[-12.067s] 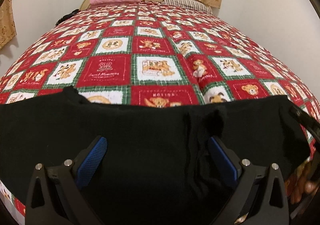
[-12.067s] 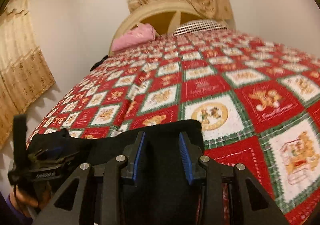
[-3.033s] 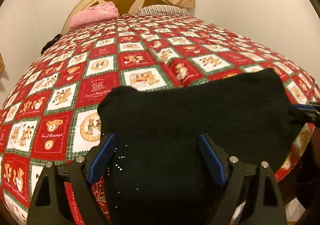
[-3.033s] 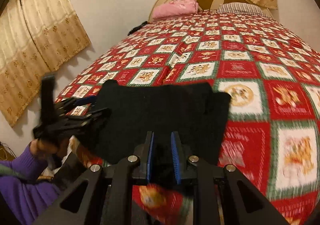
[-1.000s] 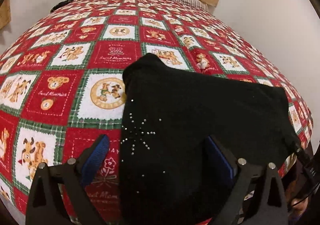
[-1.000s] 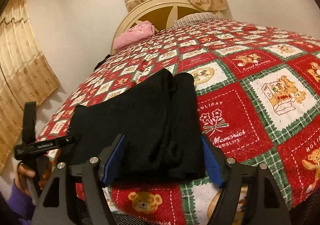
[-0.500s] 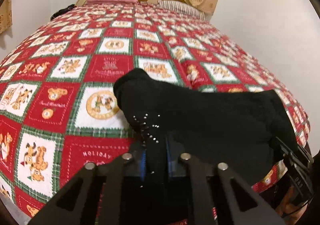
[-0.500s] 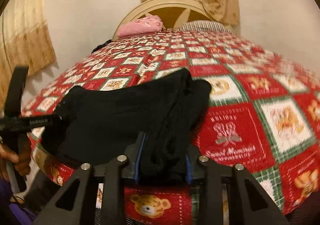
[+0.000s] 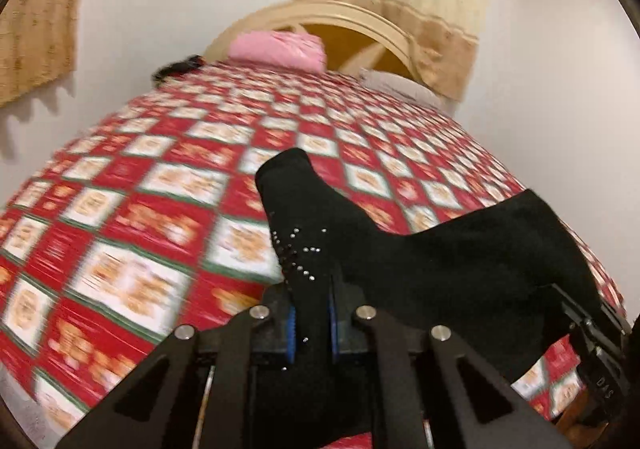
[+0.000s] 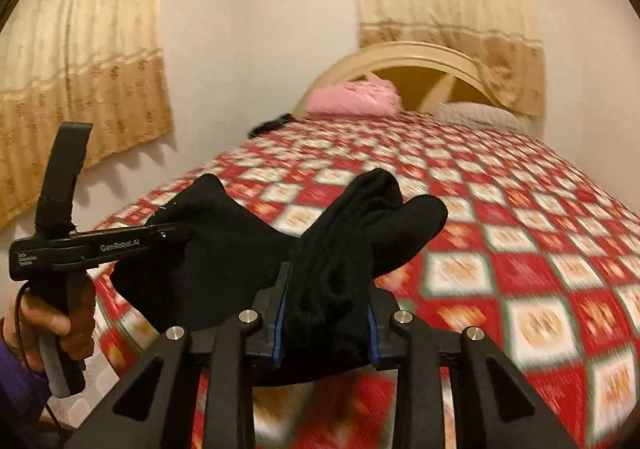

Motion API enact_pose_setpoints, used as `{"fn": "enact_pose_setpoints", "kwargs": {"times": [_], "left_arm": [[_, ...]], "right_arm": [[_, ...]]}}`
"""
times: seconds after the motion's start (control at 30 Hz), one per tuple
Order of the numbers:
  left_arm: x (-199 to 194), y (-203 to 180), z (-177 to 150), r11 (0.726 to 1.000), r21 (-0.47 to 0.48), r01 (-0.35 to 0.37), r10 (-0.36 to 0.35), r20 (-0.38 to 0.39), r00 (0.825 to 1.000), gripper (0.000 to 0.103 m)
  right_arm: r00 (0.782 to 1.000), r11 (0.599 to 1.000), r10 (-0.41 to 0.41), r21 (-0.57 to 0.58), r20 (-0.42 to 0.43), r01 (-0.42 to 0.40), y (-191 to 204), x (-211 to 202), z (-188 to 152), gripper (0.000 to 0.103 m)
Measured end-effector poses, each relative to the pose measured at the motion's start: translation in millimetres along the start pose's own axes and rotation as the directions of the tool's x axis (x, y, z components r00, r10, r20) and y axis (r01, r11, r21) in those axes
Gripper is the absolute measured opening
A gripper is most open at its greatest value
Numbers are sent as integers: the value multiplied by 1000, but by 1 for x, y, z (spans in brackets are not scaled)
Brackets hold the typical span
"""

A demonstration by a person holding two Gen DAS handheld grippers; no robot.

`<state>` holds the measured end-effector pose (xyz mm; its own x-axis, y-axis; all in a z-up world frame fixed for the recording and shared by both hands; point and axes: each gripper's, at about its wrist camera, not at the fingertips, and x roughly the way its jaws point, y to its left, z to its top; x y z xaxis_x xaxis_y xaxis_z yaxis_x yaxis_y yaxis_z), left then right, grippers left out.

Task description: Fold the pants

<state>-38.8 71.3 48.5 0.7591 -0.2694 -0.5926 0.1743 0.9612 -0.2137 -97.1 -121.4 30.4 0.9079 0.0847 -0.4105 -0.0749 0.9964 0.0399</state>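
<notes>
Pants of soft black knit fabric [image 9: 420,261] hang lifted off the red, white and green patchwork bedspread [image 9: 132,249], stretched between the two tongs and sagging in the middle. The left tongs [image 9: 311,323] are clamped on one near corner of the cloth, the blue pads squeezed tight against a thin bunch of it; a scatter of small silver studs [image 9: 298,253] sits on the fabric just ahead of those pads. The right tongs [image 10: 325,323] grip the opposite near corner, where the bundle between the pads is thicker, several layers deep, with two rounded folded lobes standing up just beyond the tips. In the right wrist view the left tongs [image 10: 176,235] show from the side, held by the person's left hand [image 10: 60,325], with the cloth running from them across to the right tongs.

As a judgement, the fold is well along: the garment already looks doubled into a compact block, not a full-length pair of legs. What seems left is one more fold, carrying the held edge forward, away from both tongs, onto the far part, then laying it flat on the bed and smoothing it. The surroundings are motion-blurred, so the exact layer count cannot be told.

Far beyond both tongs, a pink folded cloth [image 9: 278,51] lies against the cream arched headboard [image 9: 320,15].
</notes>
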Motion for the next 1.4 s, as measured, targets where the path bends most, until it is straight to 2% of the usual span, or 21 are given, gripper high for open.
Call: {"fn": "enact_pose_setpoints", "kwargs": {"times": [0.1, 0.27, 0.37, 0.5, 0.6, 0.63, 0.67, 0.7, 0.73, 0.77, 0.87, 0.9, 1.0, 1.07, 1.13, 1.23, 1.27, 1.3, 1.33, 1.4], "left_arm": [[0, 30, 17, 996, -13, -88, 89, 39, 995, 12], [14, 88, 41, 970, -50, -237, 239, 54, 969, 12], [37, 115, 43, 954, -67, -292, 293, 9, 956, 13], [84, 150, 28, 939, -81, -334, 323, -123, 938, 14], [106, 169, 10, 925, -106, -365, 339, -205, 918, 28], [108, 172, 6, 921, -116, -371, 341, -217, 915, 42], [109, 174, 2, 913, -123, -388, 356, -218, 909, 63], [108, 177, -1, 896, -120, -427, 398, -207, 894, 75], [107, 179, -1, 880, -113, -461, 434, -203, 878, 98], [108, 184, -2, 864, -113, -492, 463, -209, 861, 103], [104, 209, -8, 887, -220, -405, 347, -259, 901, 103], [99, 214, -8, 891, -228, -391, 330, -263, 906, 103], [85, 221, -5, 895, -205, -396, 331, -290, 898, 103], [70, 229, -4, 886, -218, -409, 342, -287, 895, 103], [57, 236, -4, 870, -227, -437, 372, -279, 885, 103], [45, 242, -3, 776, -156, -611, 561, -272, 782, 103], [41, 241, -5, 758, -132, -639, 595, -261, 760, 103], [34, 238, -6, 757, -119, -643, 606, -242, 758, 103], [29, 235, -7, 763, -117, -636, 603, -226, 765, 103], [20, 219, -6, 790, -111, -603, 582, -174, 795, 103]], "right_arm": [[997, 997, 75, -9, 21, -75, 24, 35, 27, 31], [984, 984, 179, -2, 1, -179, 59, 112, 58, 31], [980, 981, 193, -23, -55, -195, 81, 167, 61, 31], [968, 982, 180, -28, -173, -187, 98, 230, 49, 31], [961, 986, 139, -54, -238, -156, 101, 260, 35, 31], [960, 987, 124, -70, -252, -145, 103, 267, 31, 31], [959, 987, 117, -81, -257, -142, 102, 270, 28, 31], [959, 986, 110, -94, -262, -139, 101, 270, 22, 31], [958, 985, 106, -102, -265, -137, 101, 270, 21, 31], [958, 985, 104, -106, -267, -136, 100, 271, 20, 31], [956, 986, 95, -110, -276, -130, 101, 271, 19, 33], [955, 986, 93, -110, -281, -128, 101, 273, 18, 34], [951, 987, 95, -98, -295, -129, 100, 276, 18, 38], [947, 988, 93, -91, -307, -127, 98, 278, 18, 49], [945, 988, 93, -87, -314, -126, 94, 276, 18, 56], [942, 988, 120, -59, -314, -145, 85, 267, 19, 57], [945, 990, 121, -33, -304, -137, 79, 258, 20, 57], [948, 991, 126, -8, -291, -134, 75, 251, 21, 57], [957, 994, 112, 19, -266, -111, 70, 239, 22, 57], [977, 998, 69, 22, -202, -66, 69, 218, 25, 57]]}}
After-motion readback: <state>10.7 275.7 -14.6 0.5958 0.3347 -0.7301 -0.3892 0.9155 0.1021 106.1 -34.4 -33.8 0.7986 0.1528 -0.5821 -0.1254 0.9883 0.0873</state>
